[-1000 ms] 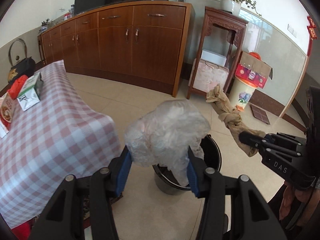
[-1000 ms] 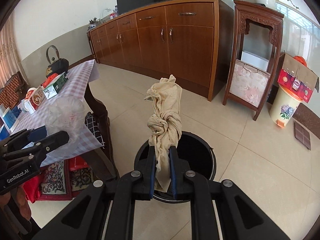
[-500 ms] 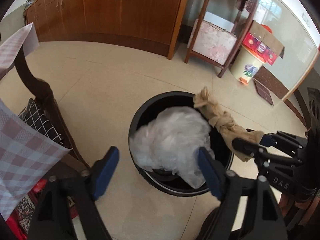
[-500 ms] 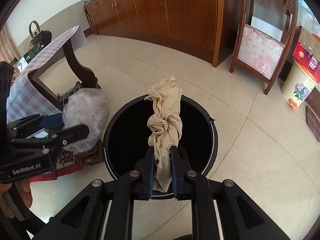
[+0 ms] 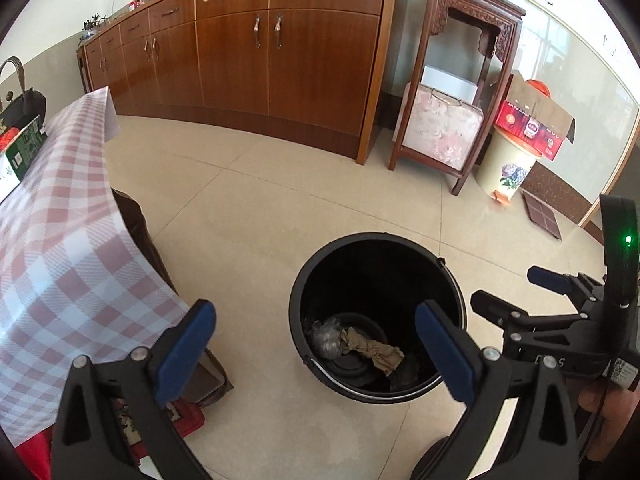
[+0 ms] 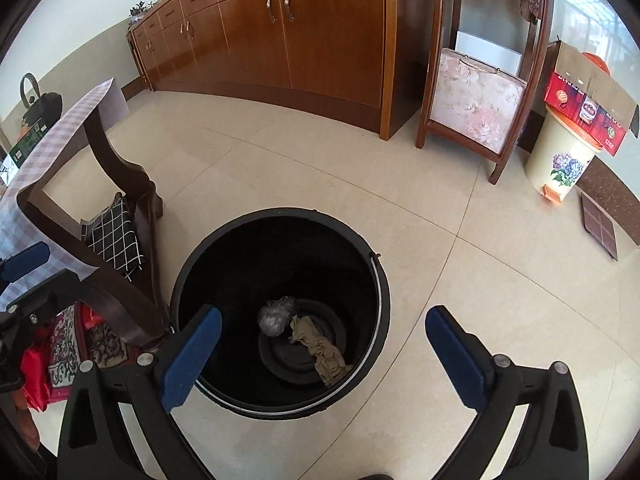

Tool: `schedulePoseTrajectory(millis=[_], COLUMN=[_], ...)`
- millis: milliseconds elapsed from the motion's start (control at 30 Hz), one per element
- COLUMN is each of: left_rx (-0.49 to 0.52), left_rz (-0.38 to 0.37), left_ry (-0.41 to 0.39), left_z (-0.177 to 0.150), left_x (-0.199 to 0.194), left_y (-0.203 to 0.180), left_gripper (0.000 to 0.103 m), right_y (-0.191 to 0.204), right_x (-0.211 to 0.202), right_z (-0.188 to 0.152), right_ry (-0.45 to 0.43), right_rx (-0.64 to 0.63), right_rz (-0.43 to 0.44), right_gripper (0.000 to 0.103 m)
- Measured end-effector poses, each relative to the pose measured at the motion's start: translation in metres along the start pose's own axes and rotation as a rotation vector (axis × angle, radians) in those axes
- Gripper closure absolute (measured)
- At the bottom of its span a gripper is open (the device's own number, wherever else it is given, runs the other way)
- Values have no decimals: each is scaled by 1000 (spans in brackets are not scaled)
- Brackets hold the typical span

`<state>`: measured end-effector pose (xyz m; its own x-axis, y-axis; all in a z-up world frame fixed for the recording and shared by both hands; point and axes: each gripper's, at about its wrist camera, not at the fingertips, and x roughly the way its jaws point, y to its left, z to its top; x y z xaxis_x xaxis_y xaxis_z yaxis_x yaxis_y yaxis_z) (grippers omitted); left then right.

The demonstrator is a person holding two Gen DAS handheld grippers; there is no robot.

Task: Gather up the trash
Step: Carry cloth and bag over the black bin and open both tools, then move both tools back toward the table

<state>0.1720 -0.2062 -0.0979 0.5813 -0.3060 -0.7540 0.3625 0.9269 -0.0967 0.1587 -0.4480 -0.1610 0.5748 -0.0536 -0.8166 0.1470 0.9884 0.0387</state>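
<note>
A black bucket stands on the tiled floor, seen from above in both wrist views. At its bottom lie a crumpled ball of clear plastic and a beige knotted cloth, side by side. My left gripper hangs over the bucket's near rim, its jaws opening wide with nothing between them. My right gripper hovers at the bucket's right side. In the right wrist view the bucket holds the plastic ball and the cloth. The right gripper is opening and empty there, and the left gripper is at the left edge.
A table with a pink checked cloth stands left of the bucket, with a dark wooden chair and checked cushion beneath it. Behind are a long wooden sideboard, a carved stand and a floral bin under a cardboard box.
Both grippers came down over the bucket and opened. The plastic ball left the left gripper and the beige cloth left the right; both now lie at the bucket's bottom.
</note>
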Motion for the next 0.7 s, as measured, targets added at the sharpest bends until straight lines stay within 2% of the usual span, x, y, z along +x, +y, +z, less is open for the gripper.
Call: schedulePoseTrajectory(millis=[167, 367, 700], left_rx=[-6, -26, -120], left_rz=[23, 63, 204], left_ry=[-43, -94, -166], left_z=[5, 9, 2], left_x=[-18, -39, -100], left_y=[0, 18, 73], left_gripper=[2, 2, 2], right_y=[12, 39, 124], right_x=[-25, -59, -119], right_z=[4, 9, 22], right_ry=[-42, -109, -218], right_rx=[-10, -39, -156], right_rz=[-1, 22, 118], right_gripper=[0, 0, 0])
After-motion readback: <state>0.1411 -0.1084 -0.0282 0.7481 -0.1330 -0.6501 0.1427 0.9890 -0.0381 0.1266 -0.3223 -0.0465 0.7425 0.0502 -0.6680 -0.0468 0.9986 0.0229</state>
